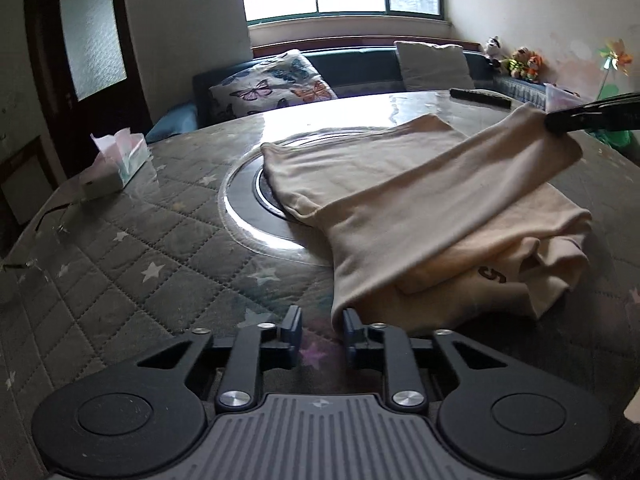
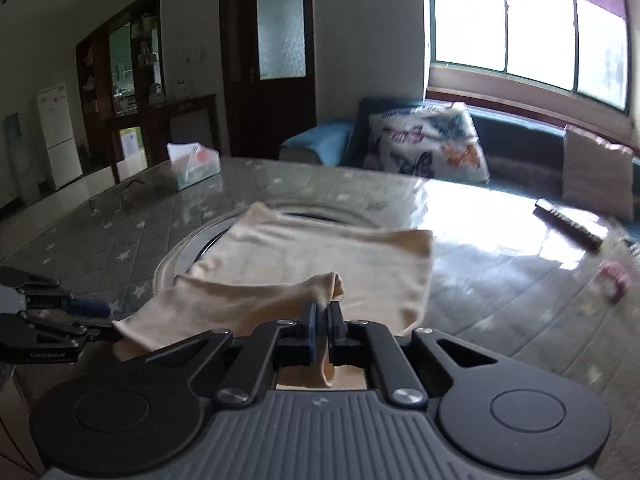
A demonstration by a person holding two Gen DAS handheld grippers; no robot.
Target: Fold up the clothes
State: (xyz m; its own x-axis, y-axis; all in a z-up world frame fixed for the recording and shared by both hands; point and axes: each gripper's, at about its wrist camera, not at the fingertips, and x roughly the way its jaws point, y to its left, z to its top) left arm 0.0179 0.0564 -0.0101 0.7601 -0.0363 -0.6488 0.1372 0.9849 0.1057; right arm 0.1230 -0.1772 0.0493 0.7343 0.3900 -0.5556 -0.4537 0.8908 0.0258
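garment: the cream garment (image 1: 420, 200) lies partly folded on the worktop (image 1: 132, 248), its far part over the round inset at the centre, with one long panel raised off the pile and running up toward the right edge of the left wrist view.
right gripper: your right gripper (image 2: 323, 314) is closed tight on a bunched end of the cloth; in the right wrist view a tail of fabric hangs down behind the jaws. in the left wrist view it shows as the dark tool at the panel's far end.
left gripper: your left gripper (image 1: 322, 322) has its jaws narrowed but with a gap between them; the panel's near corner sits just at the right-hand finger, and nothing is clearly pinched. treat this corner as not yet secured.
step in hand, as judged: taking both ends of the raised panel so it can be laid across the pile.
how to do it well: slide the left jaws over the corner hem before closing, taking one layer, not the pile beneath. keep the right grip firm and hold light tension along the panel so it stays flat. lay it down in line with the edges of the pile.
risks: a pull with only one end held would likely drag the lower layers across the glossy worktop.
bystanders: the tissue box (image 1: 120, 160) and the dark remote (image 1: 480, 98) sit well apart from the cloth.
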